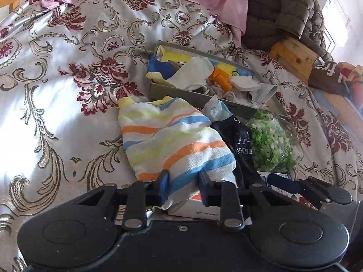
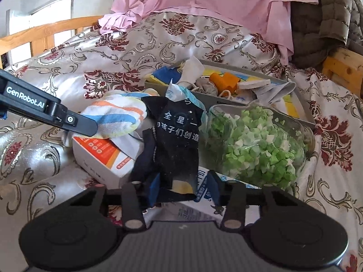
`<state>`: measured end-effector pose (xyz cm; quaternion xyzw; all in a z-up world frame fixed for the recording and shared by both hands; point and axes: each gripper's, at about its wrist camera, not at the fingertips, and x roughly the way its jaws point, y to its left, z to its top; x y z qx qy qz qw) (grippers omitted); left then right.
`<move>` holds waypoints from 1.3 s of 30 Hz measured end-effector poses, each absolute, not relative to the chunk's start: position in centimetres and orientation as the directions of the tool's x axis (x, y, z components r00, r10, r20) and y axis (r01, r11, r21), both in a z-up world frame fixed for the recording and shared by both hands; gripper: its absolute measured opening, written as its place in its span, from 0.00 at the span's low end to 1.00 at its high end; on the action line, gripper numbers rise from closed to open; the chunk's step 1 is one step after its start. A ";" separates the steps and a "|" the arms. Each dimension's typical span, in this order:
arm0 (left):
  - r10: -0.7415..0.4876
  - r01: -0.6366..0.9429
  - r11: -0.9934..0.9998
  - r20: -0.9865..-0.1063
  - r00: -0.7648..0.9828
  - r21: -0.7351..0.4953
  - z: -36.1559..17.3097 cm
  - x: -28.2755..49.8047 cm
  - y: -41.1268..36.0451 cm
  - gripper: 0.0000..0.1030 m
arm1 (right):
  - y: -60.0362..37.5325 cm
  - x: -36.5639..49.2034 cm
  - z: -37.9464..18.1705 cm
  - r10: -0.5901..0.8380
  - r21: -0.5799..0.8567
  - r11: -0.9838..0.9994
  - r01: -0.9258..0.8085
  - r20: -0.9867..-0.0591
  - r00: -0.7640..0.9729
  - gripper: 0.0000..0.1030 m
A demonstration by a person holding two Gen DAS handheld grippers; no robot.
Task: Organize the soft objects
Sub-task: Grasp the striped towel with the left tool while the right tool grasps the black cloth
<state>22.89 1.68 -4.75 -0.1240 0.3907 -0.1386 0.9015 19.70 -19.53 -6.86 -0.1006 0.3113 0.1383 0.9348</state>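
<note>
A striped towel mitt (image 1: pixel 172 142) with orange, blue and yellow bands lies on the bed. My left gripper (image 1: pixel 183 188) has its jaws around the mitt's near edge, closed on it. The mitt also shows in the right wrist view (image 2: pixel 118 115), with the left gripper's finger (image 2: pixel 77 124) on it. My right gripper (image 2: pixel 185 190) is shut on a black cloth with white Chinese writing (image 2: pixel 177 145), seen also in the left wrist view (image 1: pixel 240 142). A grey box (image 1: pixel 156 90) behind holds several soft items: blue and yellow cloths, white cloths, an orange piece.
A clear bag of green and white bits (image 2: pixel 256 147) lies right of the black cloth. A white and orange carton (image 2: pixel 99 156) lies under the mitt. Pink sheets (image 2: pixel 204 2) and an olive quilted jacket (image 2: pixel 326 20) are heaped behind. Wooden bed rails (image 2: pixel 342 70) stand at both sides.
</note>
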 end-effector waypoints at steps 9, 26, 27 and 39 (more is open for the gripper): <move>-0.360 0.152 0.924 -0.661 0.659 -0.351 -4.0 22.5 1.7 0.15 | -19.1 19.4 -6.2 0.186 -0.081 0.950 -0.302 -0.631 0.753 0.05; -0.280 0.117 0.957 -0.734 0.619 -0.267 -1.4 15.9 1.1 0.14 | -26.3 18.5 -4.7 -0.062 -0.048 0.998 0.041 -0.650 0.757 0.03; -0.257 0.089 0.962 -0.747 0.612 -0.258 -1.6 15.6 1.3 0.14 | -26.4 18.5 -4.5 -0.054 -0.036 0.999 0.040 -0.647 0.760 0.03; -0.363 0.051 0.903 -0.694 0.621 -0.426 -2.7 17.8 2.2 0.45 | -24.9 19.1 -4.8 0.091 0.056 0.996 -0.072 -0.637 0.765 0.30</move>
